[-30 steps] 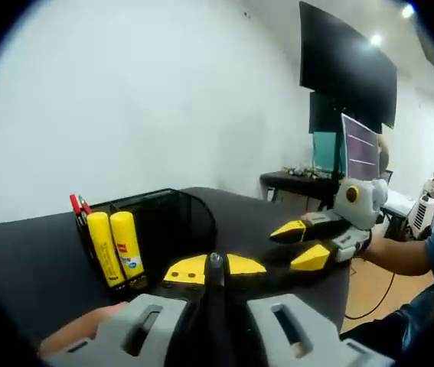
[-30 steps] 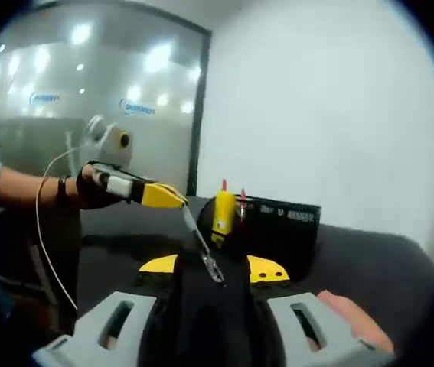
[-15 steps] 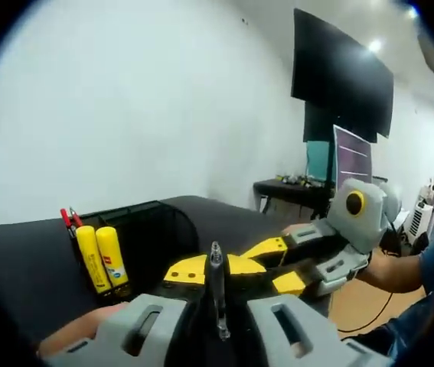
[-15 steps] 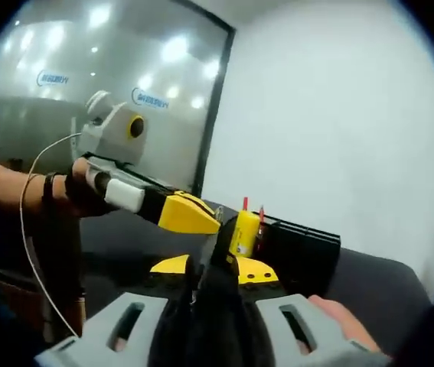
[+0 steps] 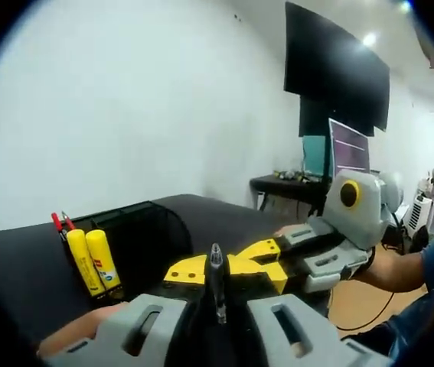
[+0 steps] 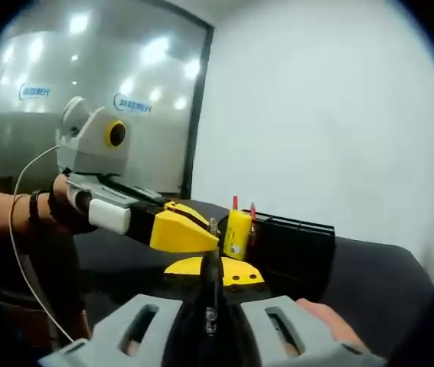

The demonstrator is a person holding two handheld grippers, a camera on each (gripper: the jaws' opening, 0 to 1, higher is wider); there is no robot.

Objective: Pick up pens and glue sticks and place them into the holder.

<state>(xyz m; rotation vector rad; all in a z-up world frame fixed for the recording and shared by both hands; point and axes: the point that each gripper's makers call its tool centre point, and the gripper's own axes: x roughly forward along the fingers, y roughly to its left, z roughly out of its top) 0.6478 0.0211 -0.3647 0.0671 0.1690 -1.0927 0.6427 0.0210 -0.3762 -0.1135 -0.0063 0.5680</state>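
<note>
Holding a pen (image 5: 216,281) upright in our closed left claw (image 5: 215,269), we meet the right claw (image 5: 275,269), seemingly to hand it over; whether the right grips it we cannot tell. The holder (image 5: 141,238), with glue sticks (image 5: 94,261), sits far left on the tabletop (image 5: 17,267).

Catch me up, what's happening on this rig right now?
A person holds a gripper in each hand above a dark table. The left gripper is shut on a pen, and the right gripper is shut on another pen. The two grippers are close together, tips nearly meeting. A black mesh holder on the table already has two yellow glue sticks and red-tipped pens standing in it. Neither held pen is in the holder yet.
</note>
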